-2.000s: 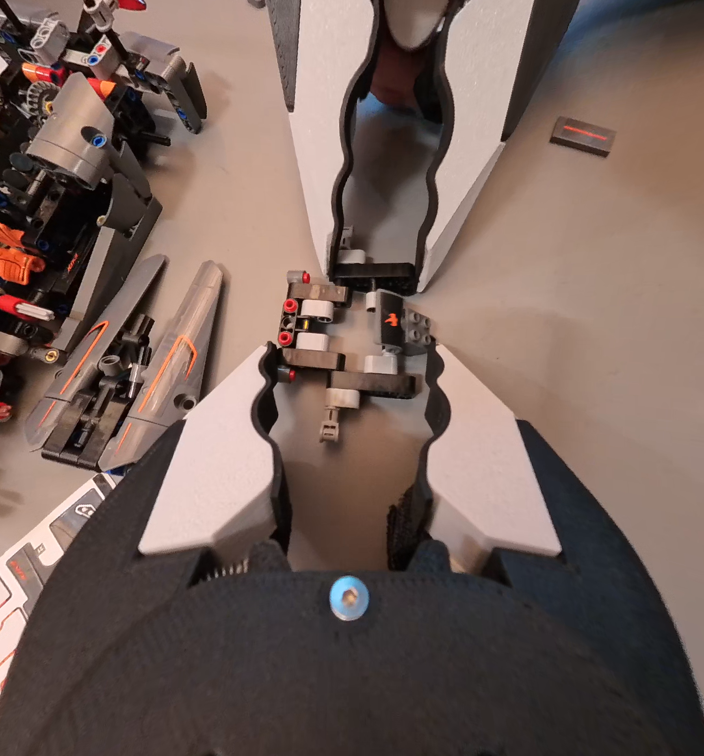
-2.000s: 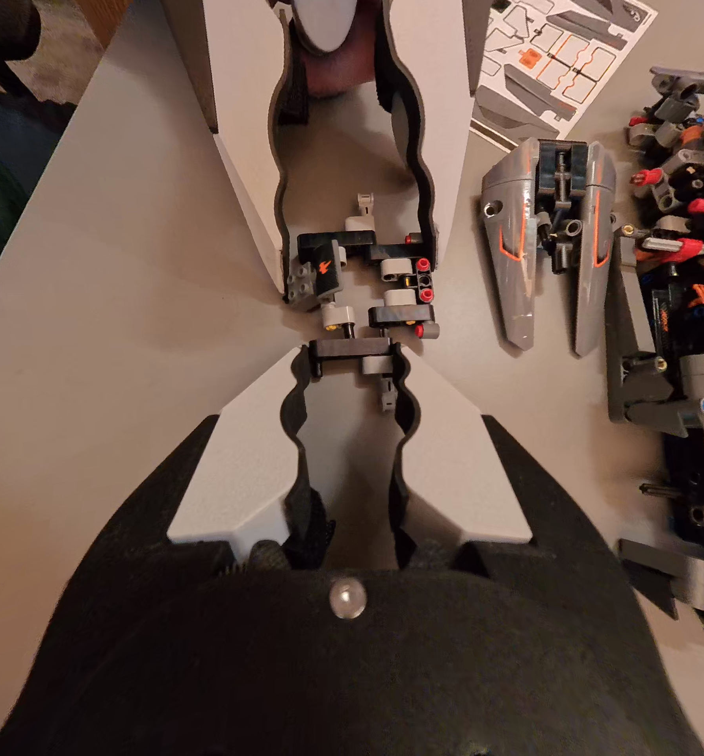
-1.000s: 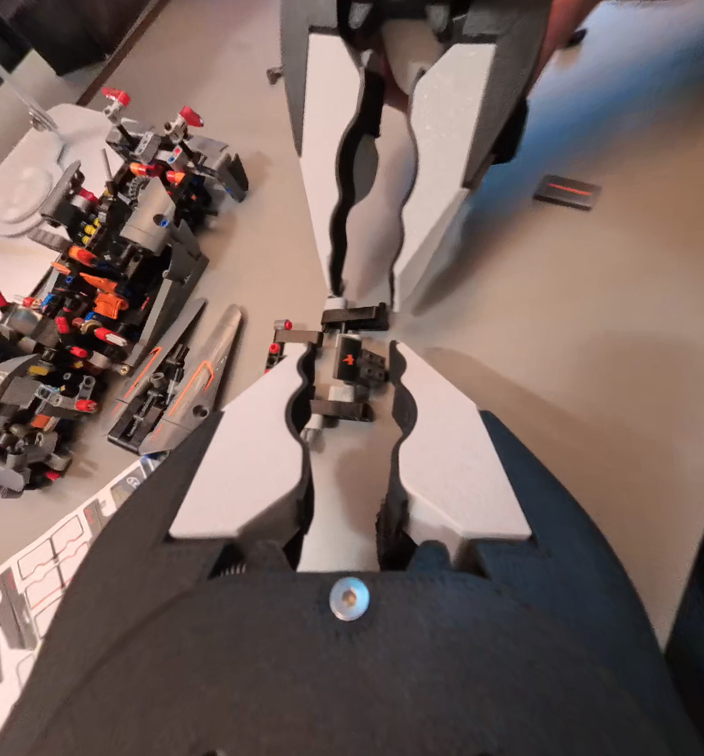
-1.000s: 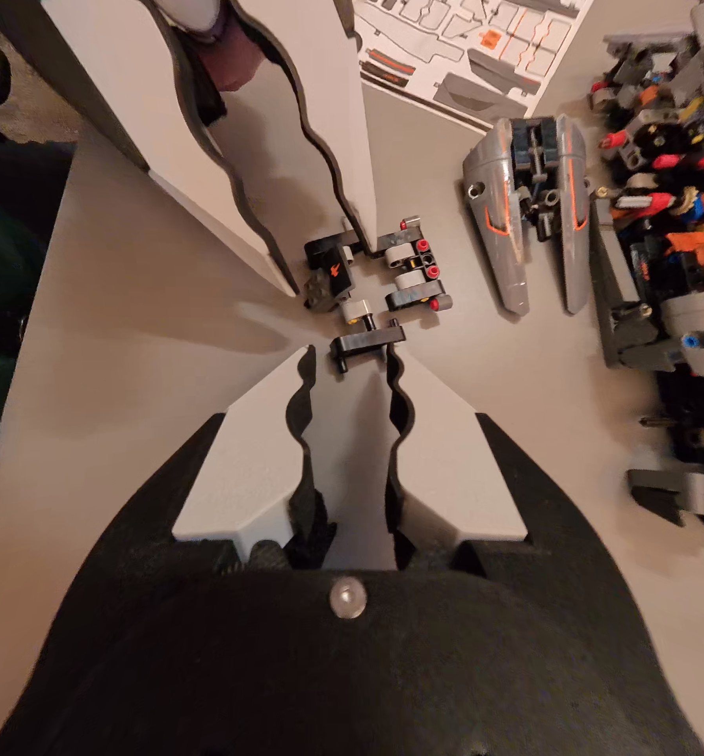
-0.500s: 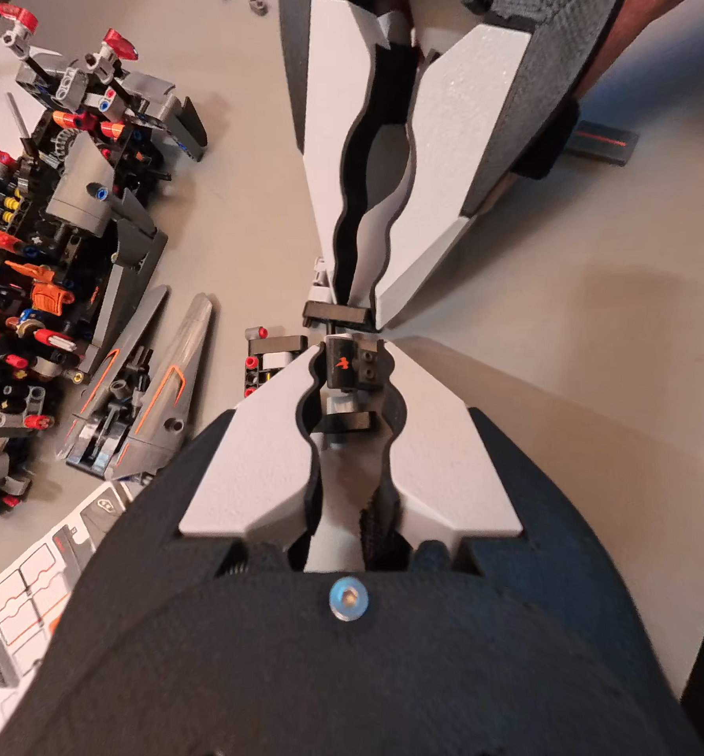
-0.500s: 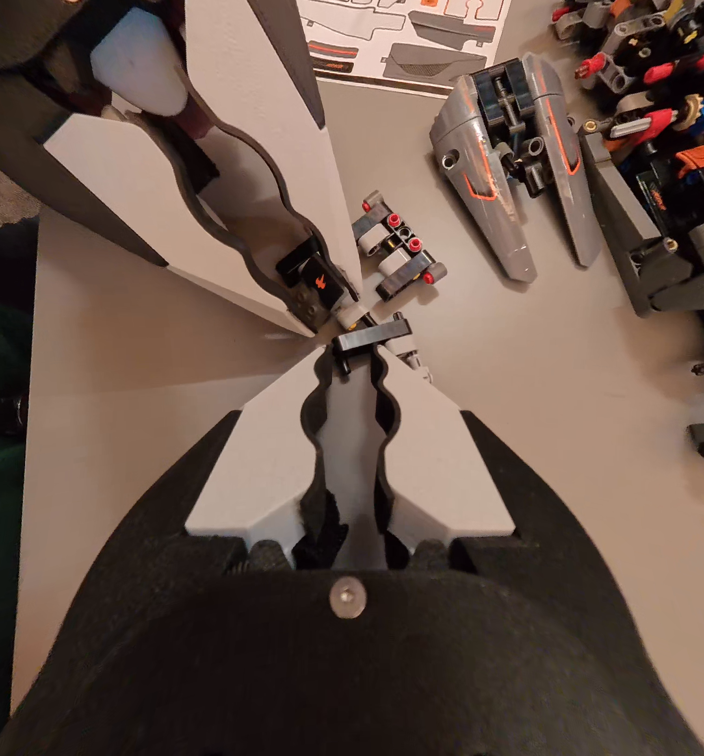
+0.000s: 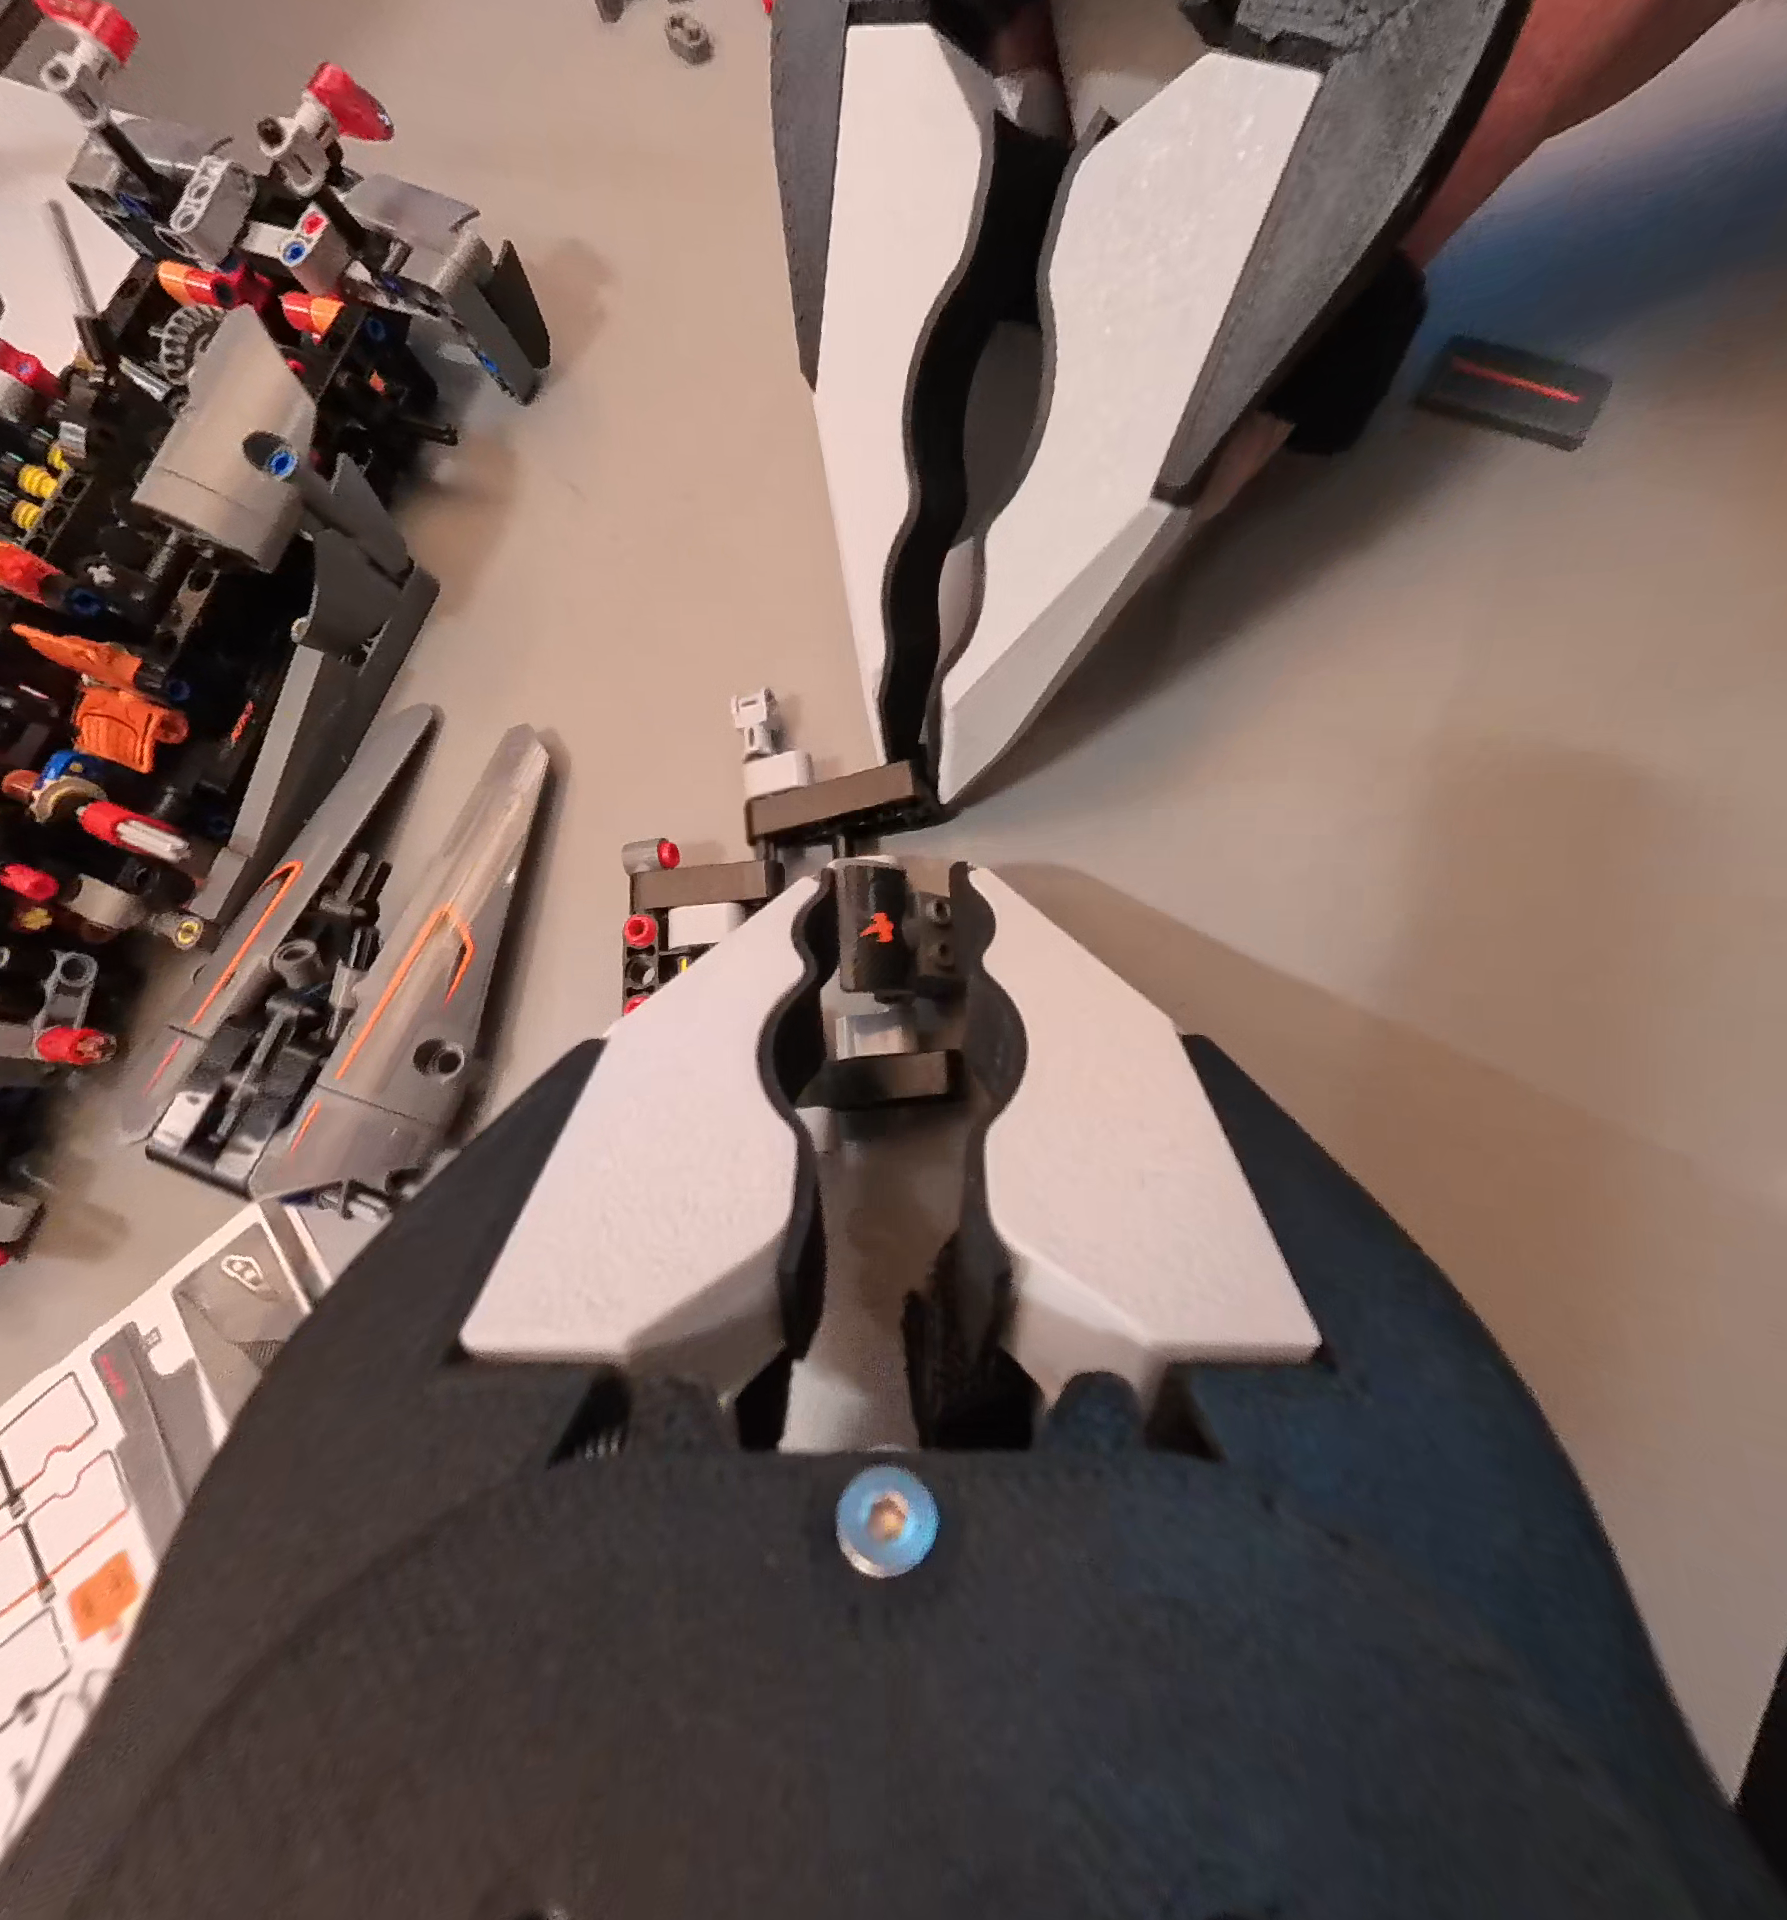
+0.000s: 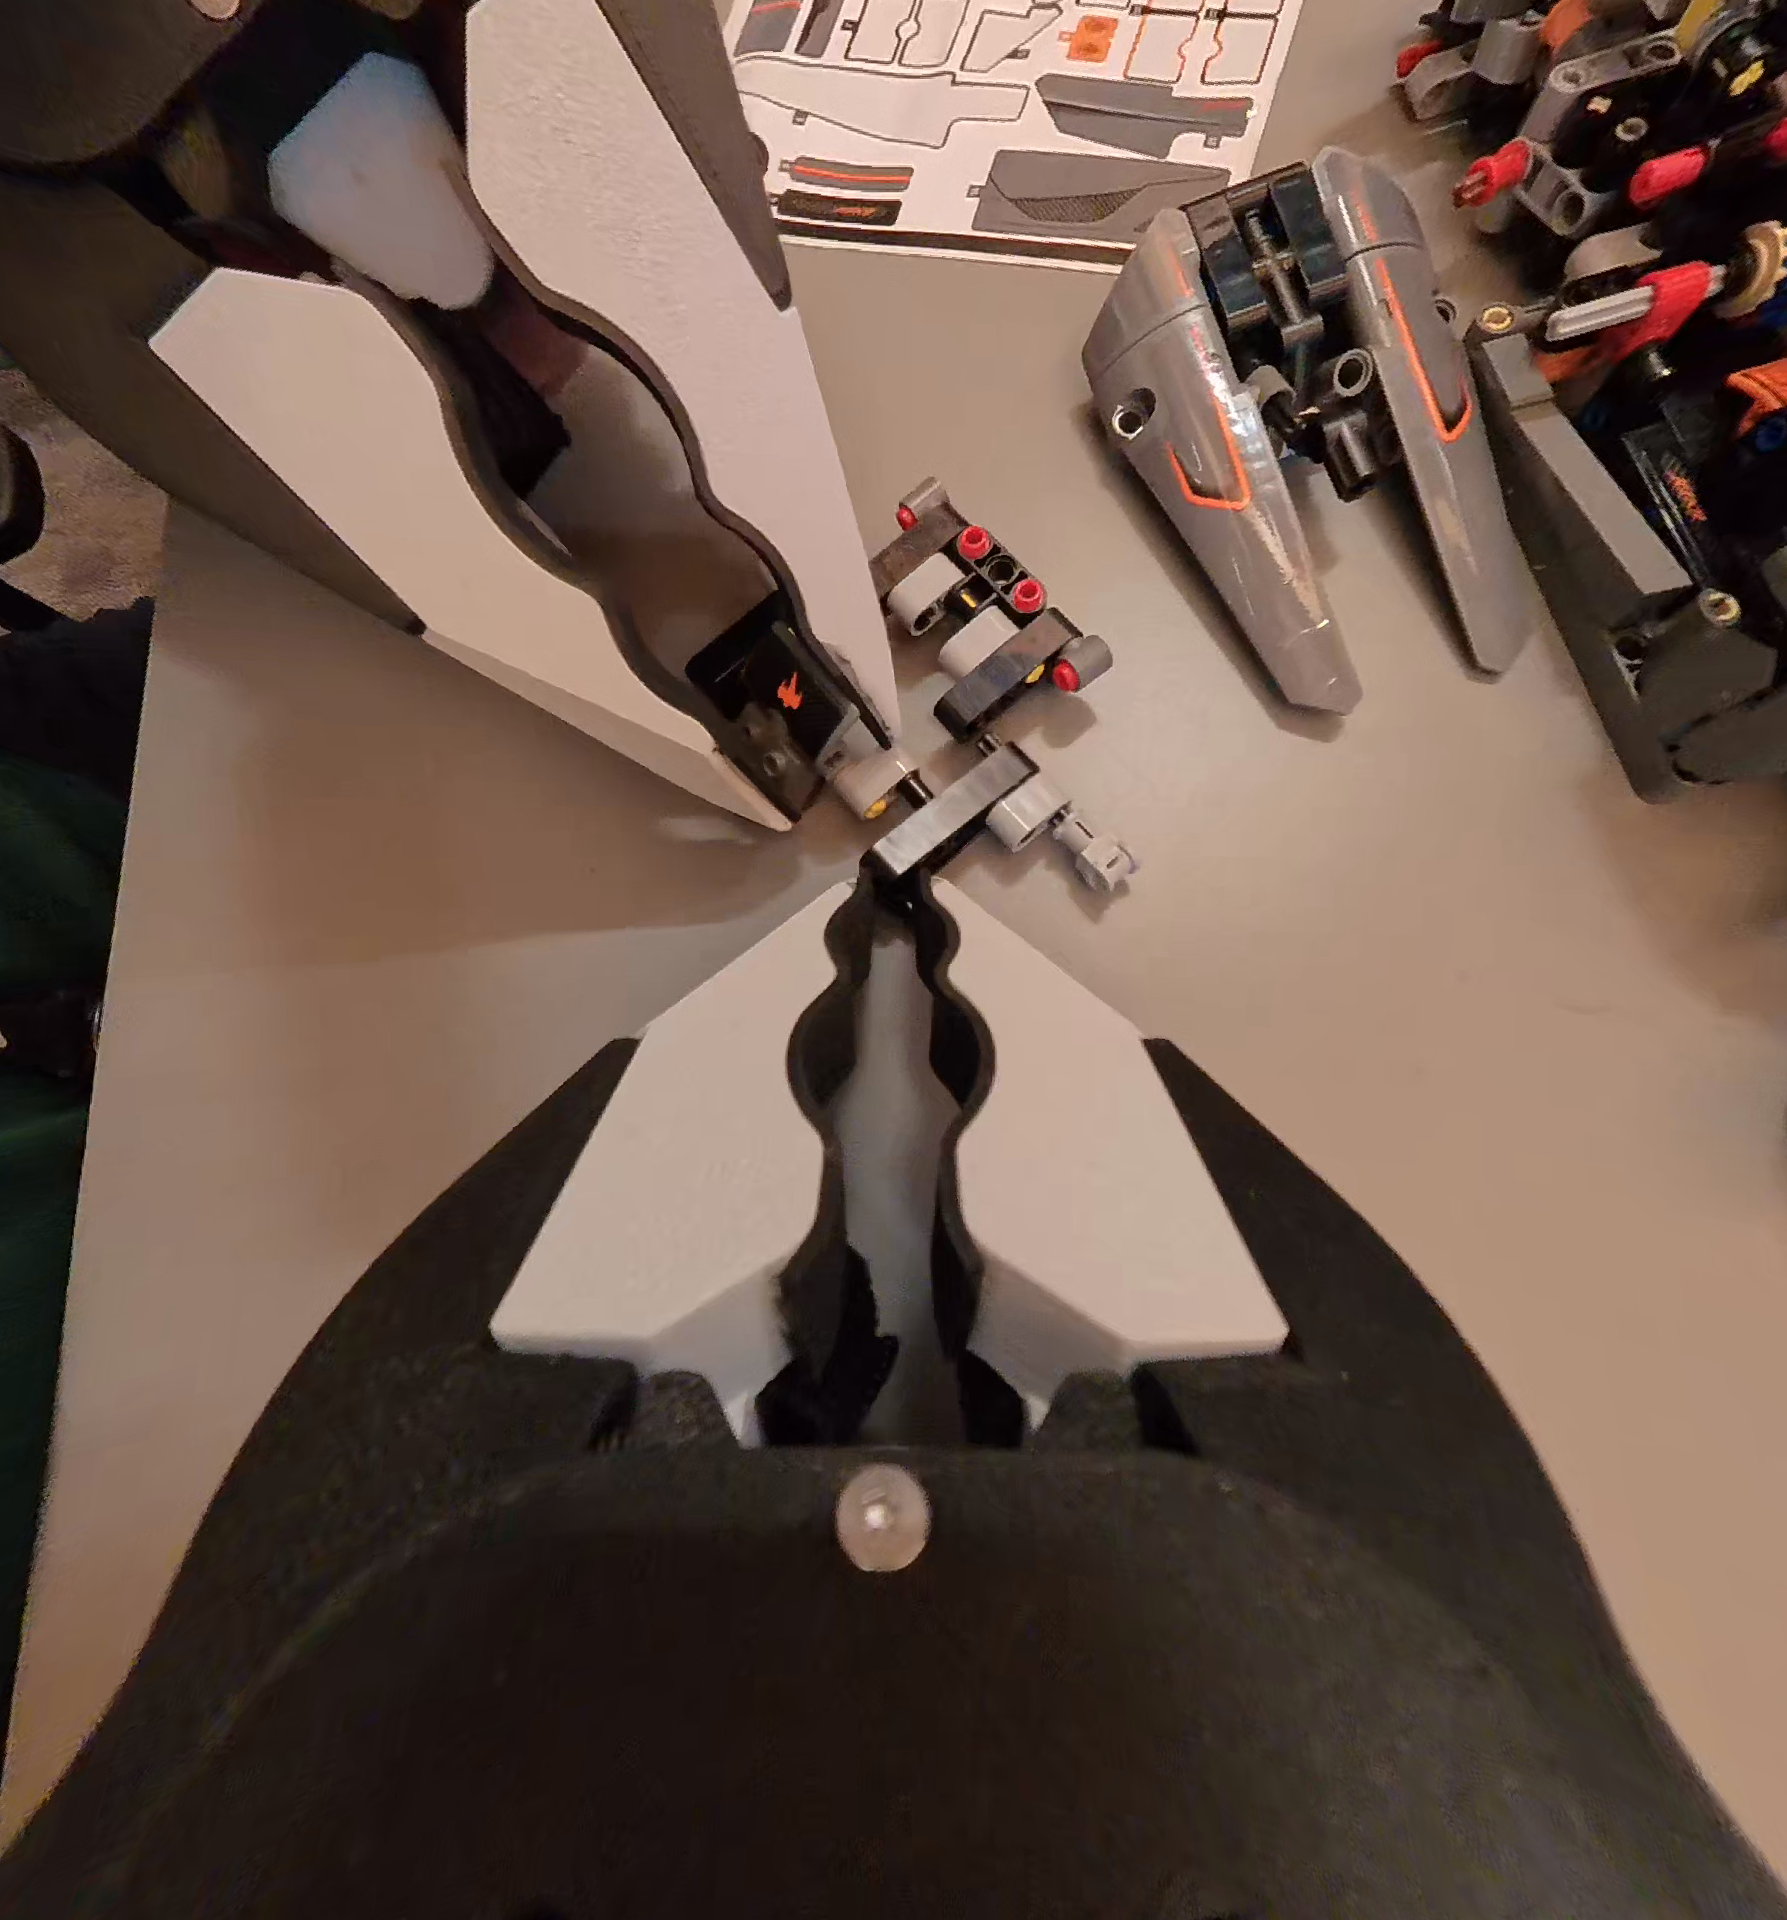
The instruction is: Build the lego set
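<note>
A small lego subassembly of black beams, light grey connectors and red pins [image 8: 982,613] lies on the grey table between my two grippers. My left gripper [image 7: 894,904] is shut on its black block with an orange mark [image 7: 873,930]. That block also shows in the right wrist view [image 8: 775,691], between the left gripper's fingers [image 8: 660,312]. My right gripper [image 8: 897,894] is shut on the end of a black beam [image 8: 956,816] of the same subassembly. In the left wrist view the right gripper [image 7: 915,769] comes in from the top onto that beam [image 7: 837,805].
A large, partly built lego car [image 7: 141,520] stands at the left, with a pair of grey pointed panels with orange lines [image 7: 349,966] beside it. A sticker sheet [image 7: 37,1455] lies near the panels. A black tile with a red line [image 7: 1512,390] lies far right. Less than 4 cm separates the two grippers' tips.
Two seconds ago both grippers were open around the subassembly. Both have since closed: the left on the marked black block, the right on the black beam's end. The subassembly has turned slightly.
</note>
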`<state>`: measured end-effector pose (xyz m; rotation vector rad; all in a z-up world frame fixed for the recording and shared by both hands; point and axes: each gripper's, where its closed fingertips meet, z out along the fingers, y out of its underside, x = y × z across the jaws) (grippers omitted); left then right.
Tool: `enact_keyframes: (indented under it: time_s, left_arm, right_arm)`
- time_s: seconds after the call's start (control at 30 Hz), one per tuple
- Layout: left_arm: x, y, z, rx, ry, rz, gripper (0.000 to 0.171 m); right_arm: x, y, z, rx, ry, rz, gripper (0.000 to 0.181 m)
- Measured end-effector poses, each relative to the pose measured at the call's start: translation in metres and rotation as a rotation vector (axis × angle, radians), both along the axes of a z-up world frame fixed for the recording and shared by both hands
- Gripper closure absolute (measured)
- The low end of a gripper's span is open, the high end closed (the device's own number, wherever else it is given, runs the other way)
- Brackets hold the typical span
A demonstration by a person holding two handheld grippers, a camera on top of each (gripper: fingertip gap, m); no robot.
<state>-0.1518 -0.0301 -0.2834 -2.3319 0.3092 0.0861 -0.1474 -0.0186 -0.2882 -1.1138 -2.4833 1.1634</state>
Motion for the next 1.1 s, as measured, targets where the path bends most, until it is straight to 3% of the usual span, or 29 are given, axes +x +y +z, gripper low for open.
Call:
enact_keyframes:
  time_s: [0.4, 0.7, 0.93, 1.1]
  left_arm:
    - [-0.0004, -0.0016, 0.0002, 0.009, 0.012, -0.005, 0.153]
    - [-0.0009, -0.0022, -0.0004, 0.004, -0.032, -0.015, 0.153]
    - [0.0001, -0.0021, 0.0007, 0.056, -0.087, -0.030, 0.155]
    - [0.0015, -0.0014, 0.0017, 0.080, -0.113, -0.040, 0.156]
  right_arm:
    - [-0.0017, -0.0035, 0.0020, 0.008, -0.005, 0.010, 0.168]
    - [-0.0020, -0.0057, -0.0046, 0.022, -0.019, 0.011, 0.177]
    - [0.0046, -0.0089, -0.0047, 0.013, -0.026, 0.126, 0.177]
    - [0.0029, -0.0063, -0.0013, 0.000, -0.055, 0.132, 0.163]
